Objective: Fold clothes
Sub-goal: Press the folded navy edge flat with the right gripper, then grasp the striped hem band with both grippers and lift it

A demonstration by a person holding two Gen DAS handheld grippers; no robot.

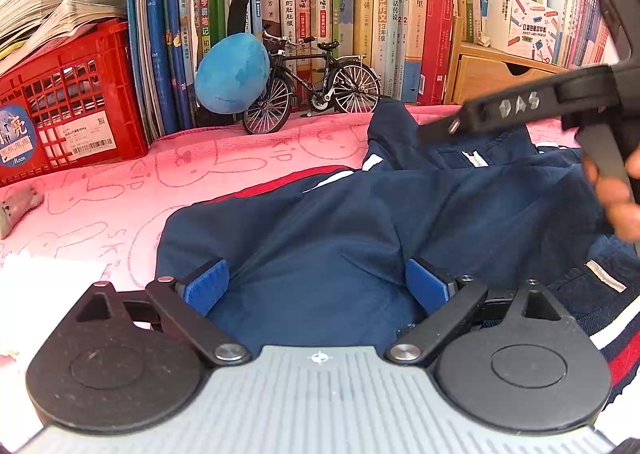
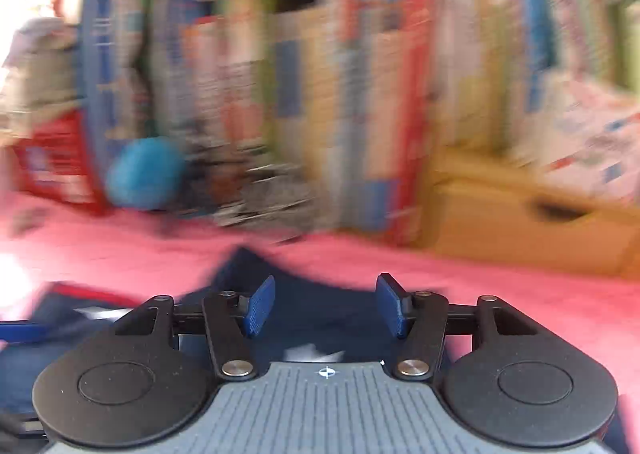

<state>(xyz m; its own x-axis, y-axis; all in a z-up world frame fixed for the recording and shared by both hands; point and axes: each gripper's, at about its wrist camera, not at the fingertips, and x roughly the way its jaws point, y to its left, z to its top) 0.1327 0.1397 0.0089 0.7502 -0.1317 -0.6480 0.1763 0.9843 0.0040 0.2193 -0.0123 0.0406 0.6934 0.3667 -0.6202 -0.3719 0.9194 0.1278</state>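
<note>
Navy jacket (image 1: 320,221) lies spread on the pink towel (image 1: 120,189), in front of the toy bicycle (image 1: 312,89). Left gripper (image 1: 318,288) hovers over it, fingers wide apart, pinching nothing. Right wrist view is blurry: right gripper (image 2: 326,306) has fingers parted, empty, jacket underneath. Best bet is probably grabbing one clean edge before folding, not bunched layers.

Each gripper, left (image 1: 318,286) and right (image 2: 326,304), is built of black linkage arms with silver pivot screws, round black discs, blue ribbed pads (image 1: 208,286) and a grey ridged base marked with a crosshair.
</note>
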